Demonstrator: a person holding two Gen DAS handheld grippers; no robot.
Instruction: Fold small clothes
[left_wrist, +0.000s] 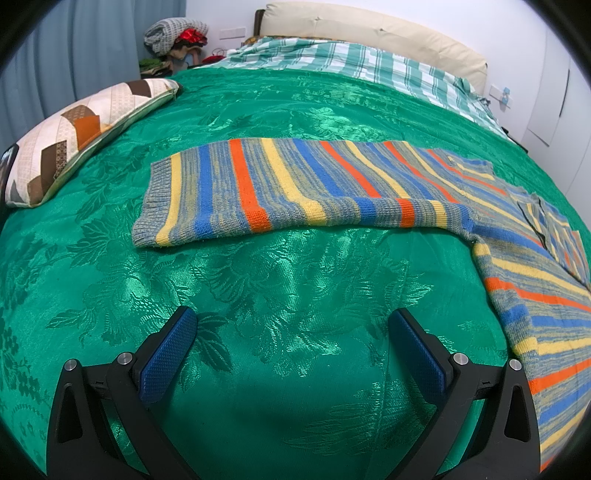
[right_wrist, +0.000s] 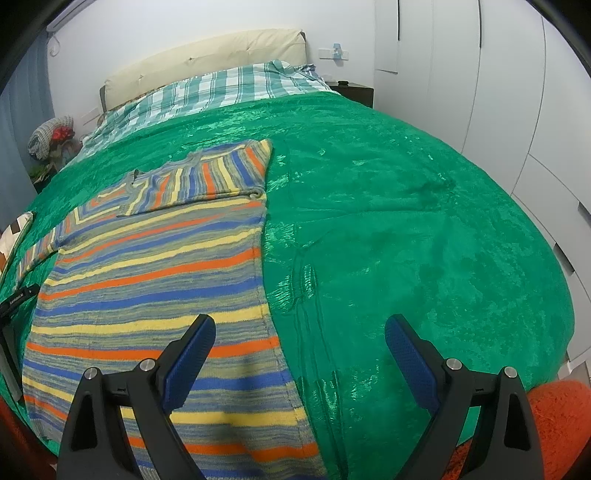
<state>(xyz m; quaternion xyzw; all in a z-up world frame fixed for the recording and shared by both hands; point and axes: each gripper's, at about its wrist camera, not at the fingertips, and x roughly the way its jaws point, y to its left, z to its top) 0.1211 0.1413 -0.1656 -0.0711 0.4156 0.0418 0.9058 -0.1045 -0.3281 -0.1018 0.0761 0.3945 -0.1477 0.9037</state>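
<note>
- My left gripper (left_wrist: 291, 332) is spread wide, its 2 blue pads holding nothing, hovering over bare green bedspread (left_wrist: 280, 424).
- My right gripper (right_wrist: 299, 332) is spread just as wide and also holds nothing; its left finger (right_wrist: 188, 358) sits over the garment, its right finger over the bedspread (right_wrist: 424, 240).
- The striped sweater (left_wrist: 295, 184) lies flat on the bedspread: 1 sleeve stretches out ahead of my left gripper, and the body runs off to that gripper's right.
- From my right wrist, the sweater (right_wrist: 147, 280) body lies ahead and to the left, its straight side edge running forward between the 2 fingers.
- The other sleeve is folded across the chest, far ahead of my right gripper.
- A patchwork cushion (left_wrist: 74, 136) rests far ahead-left of my left gripper.
- A plaid blanket (left_wrist: 351, 62) and cream headboard (left_wrist: 369, 33) sit beyond the sweater.
- White wardrobe doors (right_wrist: 498, 92) stand to the right of my right gripper.
</note>
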